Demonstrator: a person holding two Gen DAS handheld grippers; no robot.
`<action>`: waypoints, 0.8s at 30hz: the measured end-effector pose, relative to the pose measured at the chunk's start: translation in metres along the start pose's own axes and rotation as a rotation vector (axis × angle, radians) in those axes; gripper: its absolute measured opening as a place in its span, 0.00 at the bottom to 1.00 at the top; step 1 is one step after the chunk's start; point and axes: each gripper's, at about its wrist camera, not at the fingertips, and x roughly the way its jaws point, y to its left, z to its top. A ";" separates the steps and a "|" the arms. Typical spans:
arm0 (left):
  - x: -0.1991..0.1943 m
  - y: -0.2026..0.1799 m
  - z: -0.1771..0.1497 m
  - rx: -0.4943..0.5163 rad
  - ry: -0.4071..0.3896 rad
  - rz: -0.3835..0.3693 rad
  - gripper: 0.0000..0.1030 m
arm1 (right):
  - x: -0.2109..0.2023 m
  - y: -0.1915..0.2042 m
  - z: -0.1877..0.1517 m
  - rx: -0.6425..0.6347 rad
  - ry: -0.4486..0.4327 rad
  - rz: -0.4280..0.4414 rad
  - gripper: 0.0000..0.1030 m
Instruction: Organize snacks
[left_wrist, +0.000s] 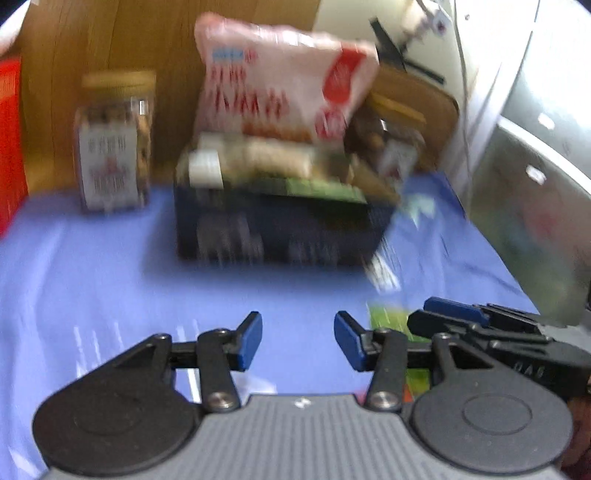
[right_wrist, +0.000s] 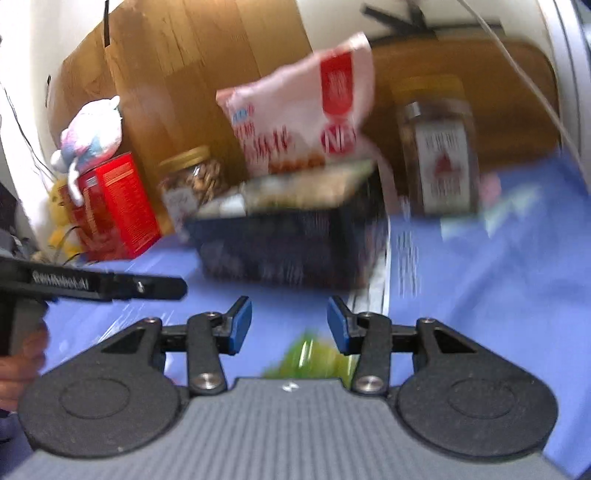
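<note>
Dark blue basket (left_wrist: 280, 232), frame centre, collects snacks; pink-white snack bag (left_wrist: 280, 77) props upright on top. Left gripper (left_wrist: 298, 339) and right gripper (right_wrist: 289, 325) gape empty. Blurred green packet (right_wrist: 310, 358), bottom centre, probably next.

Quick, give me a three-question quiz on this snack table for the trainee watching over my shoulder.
1. True or false: the left gripper is clamped on a jar.
2. What sticks up highest out of the dark basket? A) a pink-and-red snack bag B) a banana C) a mug
3. Fill in: the cloth covering the table is ____.

Key
1. False. Its jaws stand apart with nothing between them; the gold-lidded jar stands far off, left of the basket.
2. A, the pink-and-red snack bag.
3. Blue. The green packet lies on it, just below the right gripper.
</note>
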 end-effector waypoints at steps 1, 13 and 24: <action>-0.003 0.000 -0.009 -0.012 0.019 -0.013 0.43 | -0.007 -0.001 -0.009 0.038 0.015 0.020 0.46; -0.027 -0.011 -0.057 -0.071 0.059 -0.079 0.42 | -0.028 0.010 -0.060 0.333 0.131 0.209 0.31; -0.061 0.000 -0.085 -0.141 0.054 -0.101 0.42 | -0.033 0.050 -0.081 0.272 0.207 0.292 0.09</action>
